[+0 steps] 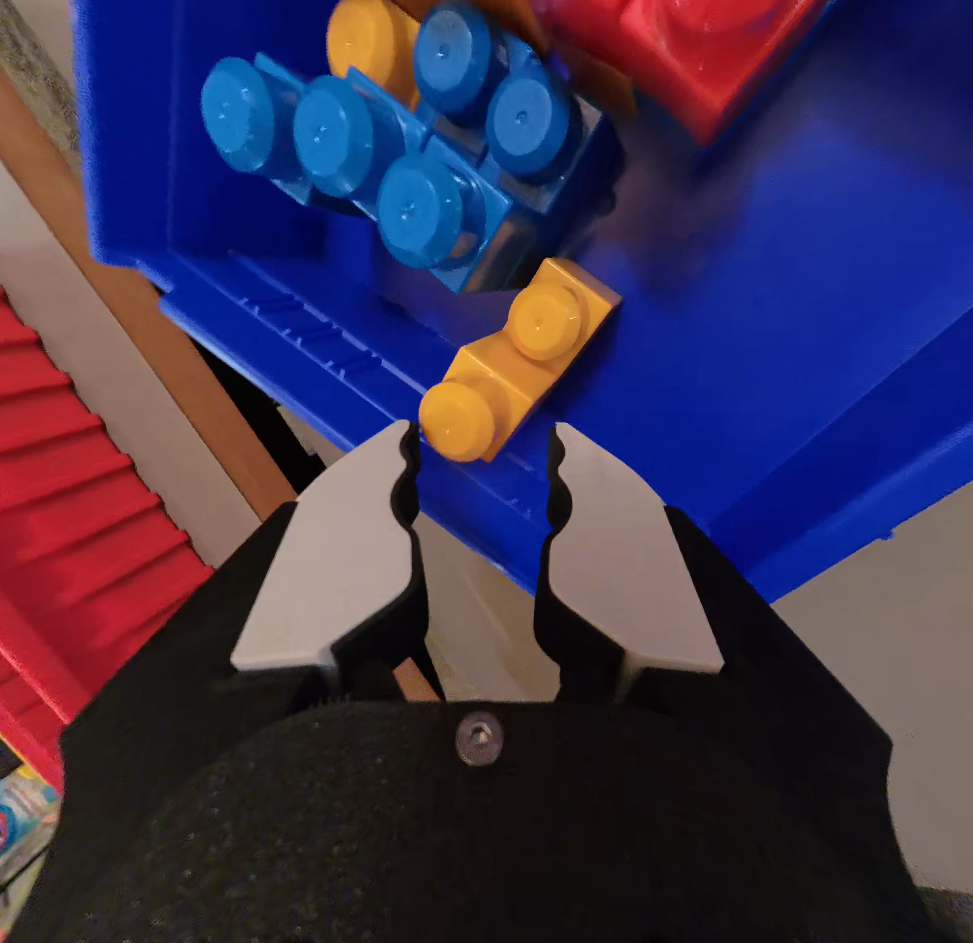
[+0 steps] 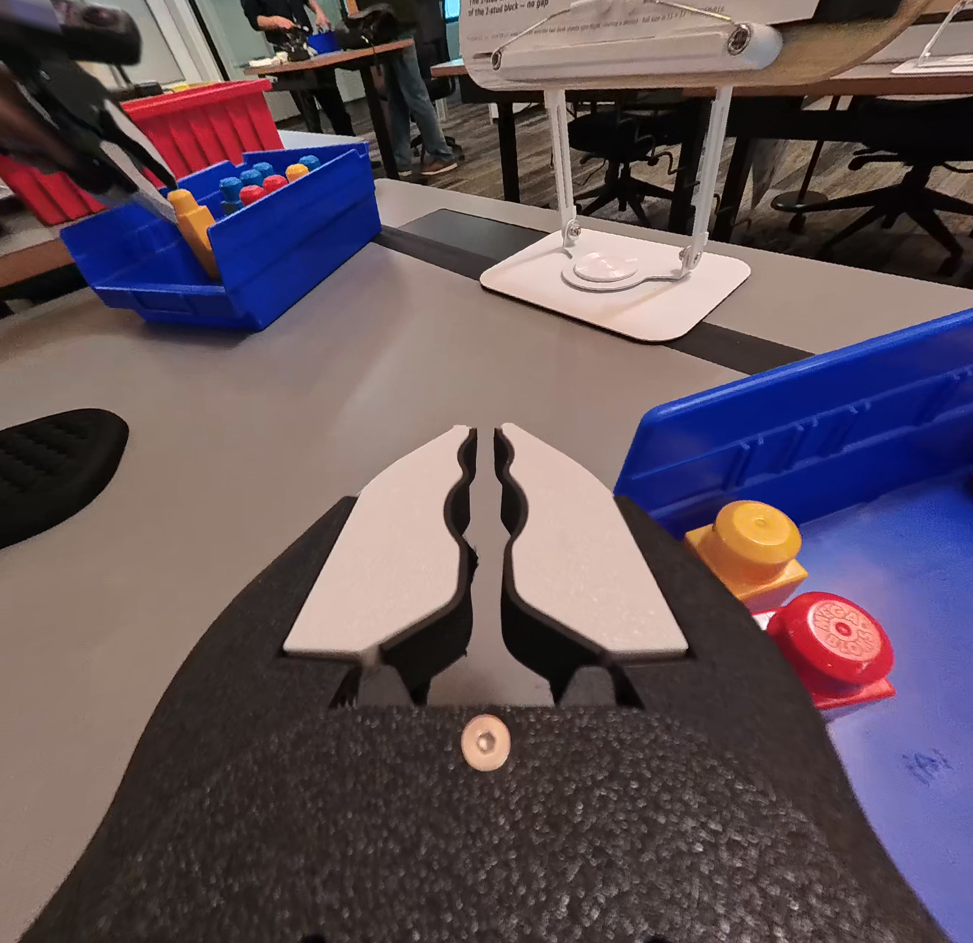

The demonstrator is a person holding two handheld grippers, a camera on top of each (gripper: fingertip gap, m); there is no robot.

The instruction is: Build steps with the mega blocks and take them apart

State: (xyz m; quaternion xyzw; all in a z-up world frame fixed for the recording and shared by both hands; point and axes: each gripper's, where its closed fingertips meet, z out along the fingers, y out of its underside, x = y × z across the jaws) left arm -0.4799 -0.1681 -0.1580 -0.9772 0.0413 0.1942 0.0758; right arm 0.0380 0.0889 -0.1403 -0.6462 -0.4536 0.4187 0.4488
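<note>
My left gripper (image 1: 483,428) is open at the near wall of a blue bin (image 1: 737,391). A yellow two-stud block (image 1: 521,359) leans tilted against that wall, its near stud right at my fingertips. Blue blocks (image 1: 421,180), a red block (image 1: 711,49) and another yellow block (image 1: 368,38) lie deeper in the bin. The right wrist view shows the same bin (image 2: 295,254), the leaning yellow block (image 2: 195,228) and my left gripper (image 2: 152,191) above it. My right gripper (image 2: 485,431) is shut and empty, low over the grey table (image 2: 316,391).
A second blue bin (image 2: 790,444) at my right holds a yellow one-stud block (image 2: 753,549) and a red one-stud block (image 2: 832,644). A white stand (image 2: 616,280) holding an instruction sheet is ahead. A red bin (image 2: 210,123) sits behind the far bin. People stand at back tables. Some 60 cm of space lies between my two pairs of fingers.
</note>
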